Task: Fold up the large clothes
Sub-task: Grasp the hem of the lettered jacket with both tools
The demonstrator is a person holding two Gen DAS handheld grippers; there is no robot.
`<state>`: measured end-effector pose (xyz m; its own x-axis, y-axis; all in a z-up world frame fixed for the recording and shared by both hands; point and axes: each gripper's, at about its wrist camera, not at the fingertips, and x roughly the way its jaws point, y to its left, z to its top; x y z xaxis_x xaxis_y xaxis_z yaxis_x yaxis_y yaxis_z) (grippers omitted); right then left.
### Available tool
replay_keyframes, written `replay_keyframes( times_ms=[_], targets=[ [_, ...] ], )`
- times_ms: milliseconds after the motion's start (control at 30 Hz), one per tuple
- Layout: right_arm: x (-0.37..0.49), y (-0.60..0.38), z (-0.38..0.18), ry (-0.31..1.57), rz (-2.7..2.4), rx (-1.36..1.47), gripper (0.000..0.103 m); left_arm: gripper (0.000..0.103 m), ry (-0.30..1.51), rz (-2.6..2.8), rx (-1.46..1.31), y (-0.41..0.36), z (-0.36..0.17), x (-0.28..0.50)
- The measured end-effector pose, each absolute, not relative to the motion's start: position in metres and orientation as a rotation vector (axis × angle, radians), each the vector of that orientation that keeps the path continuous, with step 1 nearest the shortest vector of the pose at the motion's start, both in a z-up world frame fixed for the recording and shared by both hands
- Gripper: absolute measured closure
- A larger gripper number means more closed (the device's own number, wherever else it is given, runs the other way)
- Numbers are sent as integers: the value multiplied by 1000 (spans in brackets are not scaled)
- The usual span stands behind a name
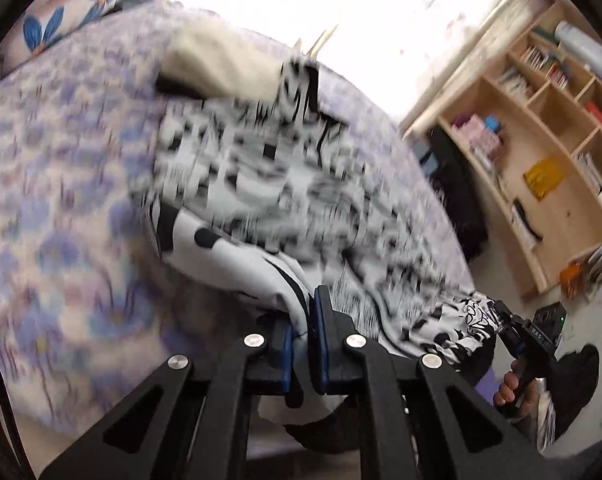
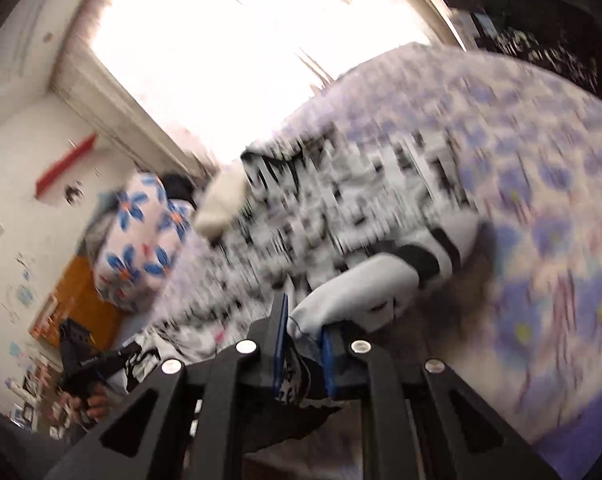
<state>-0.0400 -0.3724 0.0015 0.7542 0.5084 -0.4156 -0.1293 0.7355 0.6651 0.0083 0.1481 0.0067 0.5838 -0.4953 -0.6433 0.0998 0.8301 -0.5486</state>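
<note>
Floral bed sheet point(image 1: 53, 208) carries our black-and-white printed garment point(image 1: 269, 184). Left gripper point(image 1: 301, 344) and right gripper point(image 2: 303, 354) each pinch its near edge; next we probably carry that edge forward, evenly.

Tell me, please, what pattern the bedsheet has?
Purple-blue flowers on a pale ground; the bedsheet shows best in the right wrist view.

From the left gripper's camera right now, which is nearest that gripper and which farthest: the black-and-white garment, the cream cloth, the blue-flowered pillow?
1. Black-and-white garment: clamped in the left gripper, spread ahead on the bed.
2. Cream cloth: beyond the garment's far end.
3. Blue-flowered pillow: farthest, upper left.
</note>
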Motion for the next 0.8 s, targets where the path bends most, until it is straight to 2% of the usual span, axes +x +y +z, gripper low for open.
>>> replay_keyframes(
  times_ms=[233,333,433,500,533,567,600,633,667,700,800],
  targets=[
    [56,-387,54,549,354,676,89,95,801,-313,-497,165,51,85],
    [103,-391,60,581,312,731,85,90,822,-275,-510,171,57,127],
    [135,-384,61,635,262,717,69,86,887,-245,-534,175,54,169],
    [148,-382,59,636,269,734,56,80,912,-239,-545,176,49,188],
    [151,-383,58,631,278,755,53,77,922,-245,-546,177,47,196],
    [156,-386,56,623,272,781,46,67,925,-250,-548,177,45,204],
    [158,-388,52,611,260,802,39,46,916,-250,-547,177,44,209],
    [159,-391,49,604,246,813,37,32,898,-238,-548,178,44,213],
    [162,-395,45,604,231,822,34,9,883,-222,-550,180,44,215],
    [165,-399,40,611,221,825,33,5,846,-198,-561,183,46,218],
    [173,-404,24,651,183,813,33,5,820,-165,-546,189,44,227]
  ],
)
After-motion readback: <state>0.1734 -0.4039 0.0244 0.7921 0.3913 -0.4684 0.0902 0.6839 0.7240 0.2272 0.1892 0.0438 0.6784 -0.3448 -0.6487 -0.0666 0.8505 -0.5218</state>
